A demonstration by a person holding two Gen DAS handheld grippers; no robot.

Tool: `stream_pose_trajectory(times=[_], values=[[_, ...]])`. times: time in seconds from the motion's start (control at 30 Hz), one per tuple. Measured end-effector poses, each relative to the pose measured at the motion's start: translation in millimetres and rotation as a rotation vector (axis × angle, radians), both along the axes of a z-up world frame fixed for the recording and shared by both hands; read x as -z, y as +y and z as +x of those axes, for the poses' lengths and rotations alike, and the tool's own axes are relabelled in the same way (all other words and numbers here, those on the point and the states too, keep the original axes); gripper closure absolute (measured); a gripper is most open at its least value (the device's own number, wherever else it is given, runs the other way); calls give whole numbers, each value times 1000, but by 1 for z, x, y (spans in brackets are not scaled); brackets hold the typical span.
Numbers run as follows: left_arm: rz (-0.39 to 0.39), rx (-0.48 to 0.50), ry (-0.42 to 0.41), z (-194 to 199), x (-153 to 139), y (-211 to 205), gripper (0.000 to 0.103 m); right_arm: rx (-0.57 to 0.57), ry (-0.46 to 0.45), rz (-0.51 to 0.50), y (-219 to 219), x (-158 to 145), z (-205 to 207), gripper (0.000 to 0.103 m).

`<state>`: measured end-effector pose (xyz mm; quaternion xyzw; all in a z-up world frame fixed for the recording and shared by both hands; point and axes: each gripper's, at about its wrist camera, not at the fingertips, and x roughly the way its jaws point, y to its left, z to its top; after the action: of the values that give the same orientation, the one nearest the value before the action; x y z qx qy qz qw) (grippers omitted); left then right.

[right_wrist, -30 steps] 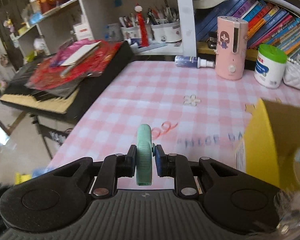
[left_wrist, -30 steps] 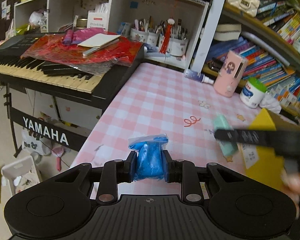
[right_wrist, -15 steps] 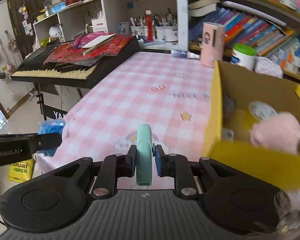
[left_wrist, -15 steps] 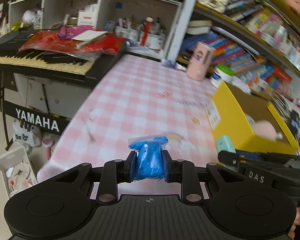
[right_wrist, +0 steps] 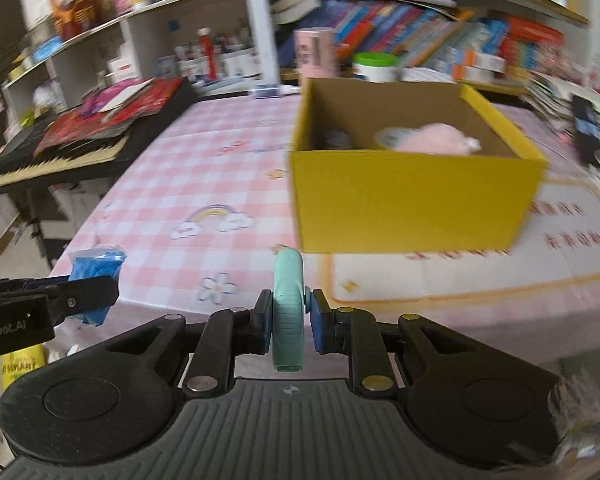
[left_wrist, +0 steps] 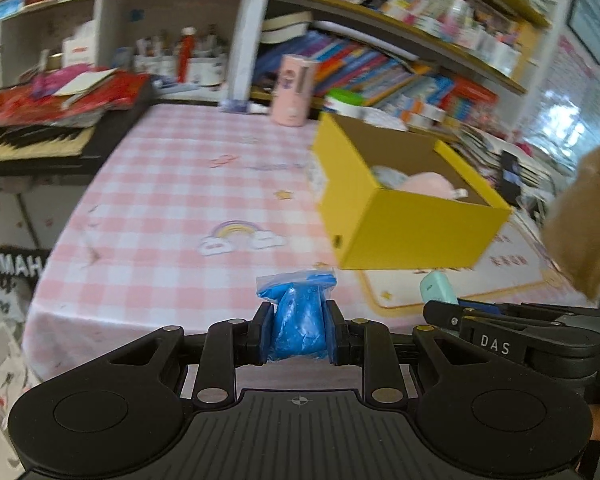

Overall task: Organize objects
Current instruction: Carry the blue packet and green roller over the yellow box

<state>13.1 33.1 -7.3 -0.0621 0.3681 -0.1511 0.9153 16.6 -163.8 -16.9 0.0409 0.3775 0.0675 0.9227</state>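
Both grippers have drawn back toward the near edge of the table since the earlier frames, so the yellow box [right_wrist: 412, 196], cut off at the right edge before, now shows whole and the keyboard [left_wrist: 32, 148] sits farther off to the left. Nearest the left wrist camera, the left gripper [left_wrist: 298, 334] has its jaws clamped narrow on a blue plastic bag [left_wrist: 298, 320], a bunched bundle whose clear top sticks up above the pads. Just to its right in that view, the right gripper [right_wrist: 288, 322] has its jaws pressed close on a mint-green object [right_wrist: 287, 304] that stands on edge between the pads, its rounded end poking forward. From the right wrist camera the blue bag shows again at the left, pinched in the other gripper's fingers over the table's near left corner. Beyond both lies the pink checked tablecloth [right_wrist: 188, 168] with a rainbow print, and a white mat with an orange border [right_wrist: 480, 276] under the box. The open box holds a pink plush toy [right_wrist: 436, 140] and some small items too blurred to name. Behind the box stand a pink cylindrical container [left_wrist: 294, 94] and a white tub with a green lid [right_wrist: 374, 66], then shelves crowded with books [left_wrist: 380, 72] and pen cups.
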Motion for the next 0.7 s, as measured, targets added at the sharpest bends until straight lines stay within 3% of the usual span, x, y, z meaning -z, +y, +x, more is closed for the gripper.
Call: stream_pose_trajectory(times=[0.33,0.7], values=[[-10,150,-12,9,-1,-47,79,162,13,-4,-48,-1,-22,85],[16,208,-50,25,-9,-93,79,229,6,-4,-88,-2,-16,85]])
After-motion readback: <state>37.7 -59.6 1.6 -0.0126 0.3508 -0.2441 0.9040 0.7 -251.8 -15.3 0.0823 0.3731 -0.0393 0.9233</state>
